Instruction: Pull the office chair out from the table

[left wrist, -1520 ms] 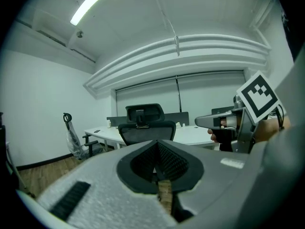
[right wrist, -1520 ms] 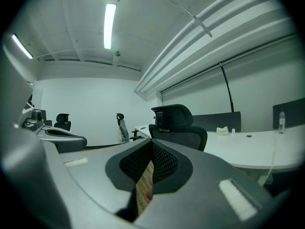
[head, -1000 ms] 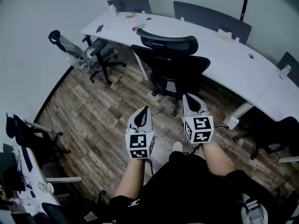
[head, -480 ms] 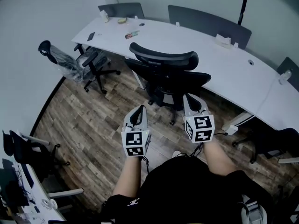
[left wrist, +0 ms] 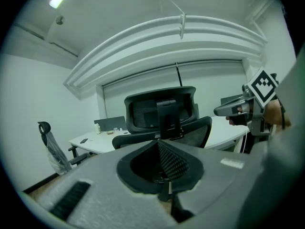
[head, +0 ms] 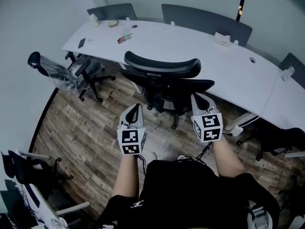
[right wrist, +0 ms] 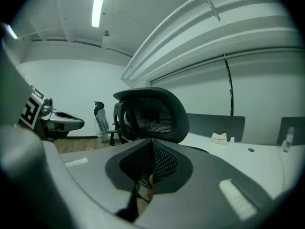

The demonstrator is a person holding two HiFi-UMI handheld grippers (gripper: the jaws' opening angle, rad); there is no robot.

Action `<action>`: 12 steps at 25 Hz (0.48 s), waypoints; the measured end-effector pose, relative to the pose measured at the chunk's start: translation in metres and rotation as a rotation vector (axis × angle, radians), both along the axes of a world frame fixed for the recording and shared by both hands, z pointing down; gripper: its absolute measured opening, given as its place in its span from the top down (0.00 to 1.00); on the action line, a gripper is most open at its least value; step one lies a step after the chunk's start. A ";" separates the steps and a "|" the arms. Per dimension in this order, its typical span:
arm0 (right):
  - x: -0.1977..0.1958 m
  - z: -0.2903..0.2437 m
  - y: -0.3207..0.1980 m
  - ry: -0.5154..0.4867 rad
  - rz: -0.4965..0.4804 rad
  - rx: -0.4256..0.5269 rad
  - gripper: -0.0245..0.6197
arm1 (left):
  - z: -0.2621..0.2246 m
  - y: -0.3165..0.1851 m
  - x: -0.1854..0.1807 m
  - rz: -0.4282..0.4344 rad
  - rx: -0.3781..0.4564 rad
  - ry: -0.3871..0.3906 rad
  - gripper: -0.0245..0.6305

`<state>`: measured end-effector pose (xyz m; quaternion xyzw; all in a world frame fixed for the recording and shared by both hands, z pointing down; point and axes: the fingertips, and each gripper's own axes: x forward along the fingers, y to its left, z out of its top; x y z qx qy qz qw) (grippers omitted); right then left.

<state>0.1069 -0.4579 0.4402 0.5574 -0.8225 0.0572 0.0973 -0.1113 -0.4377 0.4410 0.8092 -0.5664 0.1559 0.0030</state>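
Observation:
The black mesh office chair [head: 164, 82] stands tucked against the curved white table [head: 224, 56], its headrest [head: 162, 63] toward me. My left gripper [head: 135, 109] is shut and empty, a short way from the chair's back on the left. My right gripper [head: 198, 97] is also shut and empty, its tip close by the right edge of the backrest; contact cannot be told. In the left gripper view the headrest [left wrist: 159, 109] fills the middle beyond the closed jaws, and the right gripper [left wrist: 237, 109] shows at the right. The right gripper view has the headrest [right wrist: 150, 113] just ahead.
A second chair wrapped in plastic [head: 62, 70] stands at the left by the table's end. Grey dividers [head: 205, 18] line the table's far side, small items [head: 124, 38] lie on it. Another dark chair [head: 276, 140] is at the right, a desk with chairs [head: 26, 168] at lower left.
Both grippers have moved forward toward the chair's back, still shut. The chair now sits nearer and more central in the head view.

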 end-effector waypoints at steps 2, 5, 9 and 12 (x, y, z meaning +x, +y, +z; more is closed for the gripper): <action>0.001 0.002 -0.008 0.022 0.016 -0.002 0.95 | 0.001 -0.017 -0.007 0.028 0.006 -0.025 0.95; 0.004 0.006 -0.021 0.060 0.051 -0.002 0.95 | 0.001 -0.043 -0.016 0.067 0.013 -0.048 0.95; 0.012 0.008 -0.038 0.113 0.088 -0.010 0.93 | 0.000 -0.076 -0.027 0.141 0.018 -0.097 0.95; 0.018 0.008 -0.050 0.219 0.057 -0.009 0.89 | 0.003 -0.103 -0.035 0.218 0.006 -0.187 0.95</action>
